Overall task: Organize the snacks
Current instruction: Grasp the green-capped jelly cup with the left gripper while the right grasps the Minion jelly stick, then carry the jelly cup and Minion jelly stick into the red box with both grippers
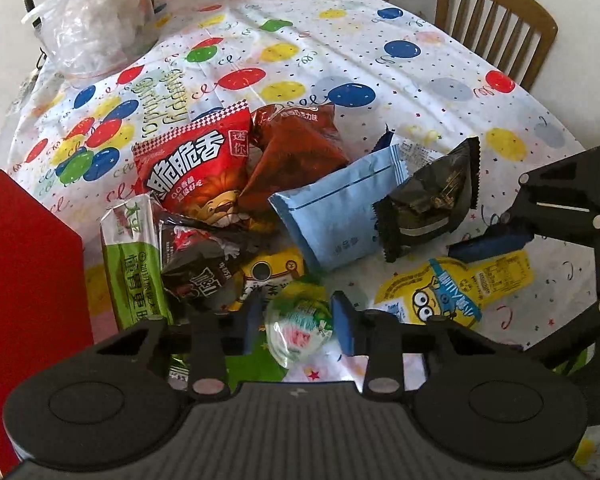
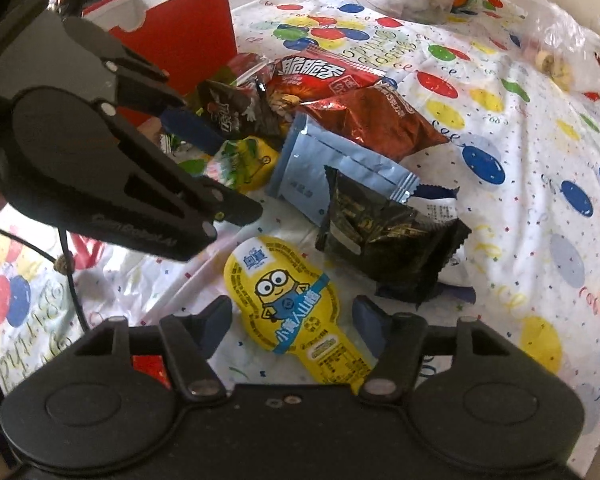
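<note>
Jelly cup (image 1: 300, 326) between left tongs (image 1: 298, 322) (open).

We see a white tablecloth (image 1: 380, 64) patterned with multicoloured balloons, a red box (image 2: 188, 28) at ten o'clock, and a yellow Minion-print packet (image 2: 292, 304).

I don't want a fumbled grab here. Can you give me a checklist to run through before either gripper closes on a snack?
1. Left gripper open: ok.
2. Jelly cup lies between the left fingers: ok.
3. Right gripper open: ok.
4. Minion pouch lies between the right fingers: ok.
5. Pouch free of the black packet: ok, they lie apart.
6. Fingers low enough to grip: cannot tell.
7. Red box open on top: ok.
</note>
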Action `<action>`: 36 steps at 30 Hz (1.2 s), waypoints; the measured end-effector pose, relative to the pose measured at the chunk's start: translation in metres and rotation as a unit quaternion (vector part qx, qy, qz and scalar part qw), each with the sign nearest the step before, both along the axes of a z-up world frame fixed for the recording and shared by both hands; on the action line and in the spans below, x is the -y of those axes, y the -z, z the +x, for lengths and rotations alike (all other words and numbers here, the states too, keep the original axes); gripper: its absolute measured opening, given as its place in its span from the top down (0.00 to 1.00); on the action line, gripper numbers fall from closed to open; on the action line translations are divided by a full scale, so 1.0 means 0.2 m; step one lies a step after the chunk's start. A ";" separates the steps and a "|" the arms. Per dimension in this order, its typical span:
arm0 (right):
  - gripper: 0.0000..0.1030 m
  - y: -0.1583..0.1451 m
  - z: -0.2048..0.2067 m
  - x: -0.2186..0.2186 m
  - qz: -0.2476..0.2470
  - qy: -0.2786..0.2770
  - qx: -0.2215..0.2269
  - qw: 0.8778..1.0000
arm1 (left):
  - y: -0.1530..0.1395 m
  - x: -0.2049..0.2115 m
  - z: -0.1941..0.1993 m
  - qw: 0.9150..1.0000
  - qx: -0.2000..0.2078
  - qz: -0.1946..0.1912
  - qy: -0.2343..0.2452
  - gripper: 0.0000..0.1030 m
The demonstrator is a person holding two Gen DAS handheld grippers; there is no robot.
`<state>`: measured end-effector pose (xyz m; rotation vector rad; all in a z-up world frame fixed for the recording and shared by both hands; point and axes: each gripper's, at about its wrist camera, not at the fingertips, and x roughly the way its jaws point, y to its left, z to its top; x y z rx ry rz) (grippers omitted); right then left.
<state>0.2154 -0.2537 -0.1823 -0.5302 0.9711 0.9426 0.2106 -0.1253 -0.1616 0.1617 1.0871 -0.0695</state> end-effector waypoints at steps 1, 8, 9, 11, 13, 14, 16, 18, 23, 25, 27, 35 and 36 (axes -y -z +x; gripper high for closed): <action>0.42 0.00 0.00 0.00 0.000 -0.002 0.001 1.000 | 0.00 0.00 0.00 1.000 0.000 -0.002 0.001 0.67; 0.52 -0.01 0.00 0.01 0.002 0.007 -0.005 1.000 | -0.02 -0.05 -0.04 1.000 -0.001 -0.026 -0.014 0.67; 0.52 -0.01 0.00 0.01 0.002 0.011 -0.007 1.000 | -0.02 -0.06 -0.05 0.999 -0.002 -0.031 -0.017 0.67; 0.52 -0.03 -0.01 0.02 0.004 0.018 -0.011 1.000 | -0.03 -0.07 -0.07 0.999 -0.002 -0.037 -0.023 0.67; 0.52 -0.04 -0.03 0.04 0.008 0.023 -0.013 1.000 | -0.05 -0.09 -0.10 0.999 0.000 -0.046 -0.030 0.67; 0.52 -0.05 -0.04 0.04 0.009 0.027 -0.013 1.000 | -0.06 -0.09 -0.11 0.998 0.002 -0.050 -0.032 0.67; 0.52 -0.07 -0.06 0.06 0.014 0.035 -0.016 0.999 | -0.08 -0.10 -0.14 0.998 0.006 -0.055 -0.034 0.67; 0.52 -0.10 -0.09 0.07 0.021 0.043 -0.018 0.999 | -0.11 -0.11 -0.18 0.997 0.010 -0.062 -0.036 0.67; 0.51 -0.19 -0.17 0.07 0.035 0.056 -0.013 0.998 | -0.20 -0.15 -0.26 0.996 0.020 -0.077 -0.048 0.67; 0.51 -0.23 -0.19 0.07 0.041 0.062 -0.010 0.997 | -0.24 -0.17 -0.29 0.995 0.026 -0.085 -0.051 0.67; 0.52 -0.28 -0.22 0.06 0.047 0.069 -0.007 0.996 | -0.29 -0.20 -0.33 0.994 0.032 -0.092 -0.056 0.67; 0.51 -0.45 -0.30 -0.03 0.077 0.097 0.003 0.992 | -0.44 -0.36 -0.45 0.989 0.049 -0.113 -0.077 0.67; 0.51 -0.47 -0.31 -0.05 0.080 0.100 0.003 0.992 | -0.46 -0.38 -0.47 0.989 0.052 -0.115 -0.079 0.67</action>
